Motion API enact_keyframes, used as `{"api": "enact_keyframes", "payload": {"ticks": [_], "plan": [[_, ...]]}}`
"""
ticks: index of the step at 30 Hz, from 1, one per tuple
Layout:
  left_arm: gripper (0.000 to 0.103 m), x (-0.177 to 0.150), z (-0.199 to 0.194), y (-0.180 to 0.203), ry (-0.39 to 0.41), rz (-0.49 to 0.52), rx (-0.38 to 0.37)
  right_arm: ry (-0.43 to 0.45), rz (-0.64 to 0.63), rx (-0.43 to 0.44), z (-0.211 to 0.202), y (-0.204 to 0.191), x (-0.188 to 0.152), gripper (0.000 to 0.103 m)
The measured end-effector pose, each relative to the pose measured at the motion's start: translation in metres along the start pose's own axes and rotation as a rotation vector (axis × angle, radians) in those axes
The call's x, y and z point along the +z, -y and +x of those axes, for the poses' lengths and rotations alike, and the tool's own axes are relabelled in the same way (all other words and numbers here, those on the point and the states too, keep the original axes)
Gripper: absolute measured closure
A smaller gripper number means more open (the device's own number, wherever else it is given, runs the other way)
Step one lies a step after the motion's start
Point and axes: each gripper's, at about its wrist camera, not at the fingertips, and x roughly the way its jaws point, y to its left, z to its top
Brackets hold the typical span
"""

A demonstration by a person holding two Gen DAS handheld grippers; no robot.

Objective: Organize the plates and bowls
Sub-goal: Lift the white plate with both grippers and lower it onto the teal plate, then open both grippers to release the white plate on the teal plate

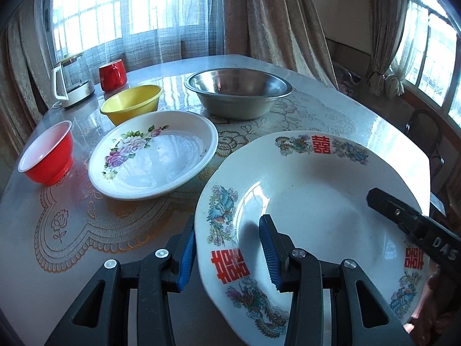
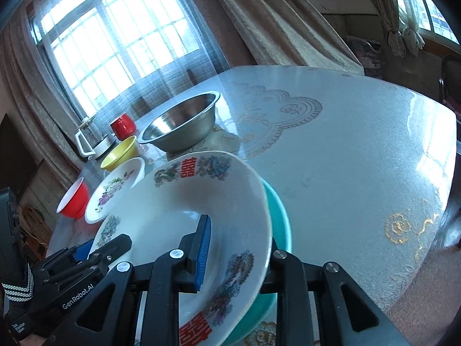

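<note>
Fingers of both grippers, left gripper (image 1: 227,248) and right gripper (image 2: 236,248), clamp opposite rims of the dragon plate (image 1: 311,201), near on the worktop (image 2: 360,144). If your hands drift apart, it slips onto the teal bowl (image 2: 281,216).

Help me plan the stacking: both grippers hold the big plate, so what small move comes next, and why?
Probably lower the big plate squarely onto the teal dish beneath it. Left gripper and right gripper both clamp its rim, and it sits tilted just above that dish.
</note>
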Motion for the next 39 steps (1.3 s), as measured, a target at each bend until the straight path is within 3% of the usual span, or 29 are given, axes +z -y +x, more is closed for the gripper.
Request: {"api": "enact_keyframes", "payload": {"ticks": [4,11,28,39], "plan": [[0.061,0.001,0.0,0.0,0.002,0.001,-0.003,0.005,0.026,-0.011,-0.008,0.009,0.0,0.071],[0.061,0.0,-0.001,0.003,0.005,0.013,0.009,0.051,0.023,-0.021,-0.035,0.016,0.004,0.071],[0.06,-0.008,-0.014,-0.002,0.015,0.008,0.007,-0.009,0.049,-0.013,-0.028,0.009,-0.011,0.071],[0.055,-0.007,-0.032,-0.018,0.038,-0.02,0.036,0.027,0.049,-0.082,-0.036,0.002,-0.006,0.071]]}}
